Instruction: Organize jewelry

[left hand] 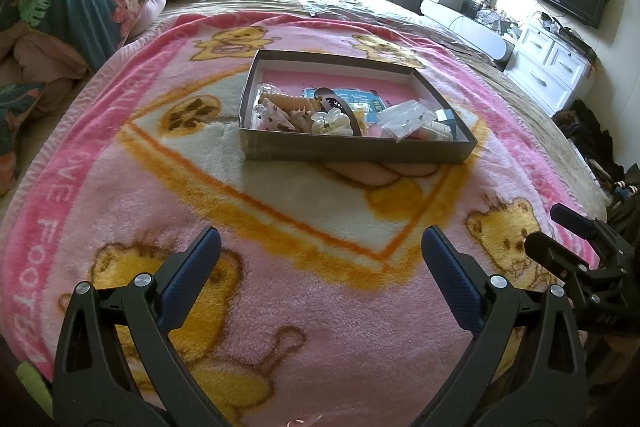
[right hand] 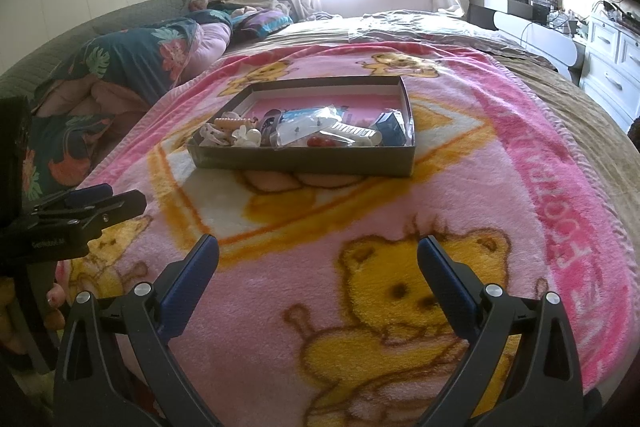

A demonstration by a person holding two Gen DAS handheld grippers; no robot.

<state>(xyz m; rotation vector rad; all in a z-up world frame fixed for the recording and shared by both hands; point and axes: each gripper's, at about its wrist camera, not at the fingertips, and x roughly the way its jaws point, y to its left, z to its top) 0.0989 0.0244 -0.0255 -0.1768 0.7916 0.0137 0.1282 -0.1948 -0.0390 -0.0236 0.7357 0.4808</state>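
Both claws hang over the near end of the bed with nothing between their fingers. On my left gripper (left hand: 320, 251) the blue-padded fingers (left hand: 192, 267) stand wide apart above the pink blanket (left hand: 304, 327), and my right gripper (right hand: 318, 251) is spread just as wide, poised over a yellow bear printed on the fleece. Each claw shows at the edge of the other's view: the right one at the far right of the left wrist camera, the left one at the left edge of the right wrist camera.

Farther along the blanket, well apart from both claws, sits a shallow grey box (left hand: 352, 147) with a pink floor. Its near half is heaped with jewelry and hair pieces: a beige comb-like clip (left hand: 290, 103), a white flower clip (left hand: 330, 119), clear plastic packets (left hand: 404, 117) and a small blue carton (right hand: 390, 127) at the right end. A red item (right hand: 320, 141) lies beneath the packets; I cannot tell what it is.

Beyond the blanket, a floral quilt (left hand: 80, 7) is bunched at far left.
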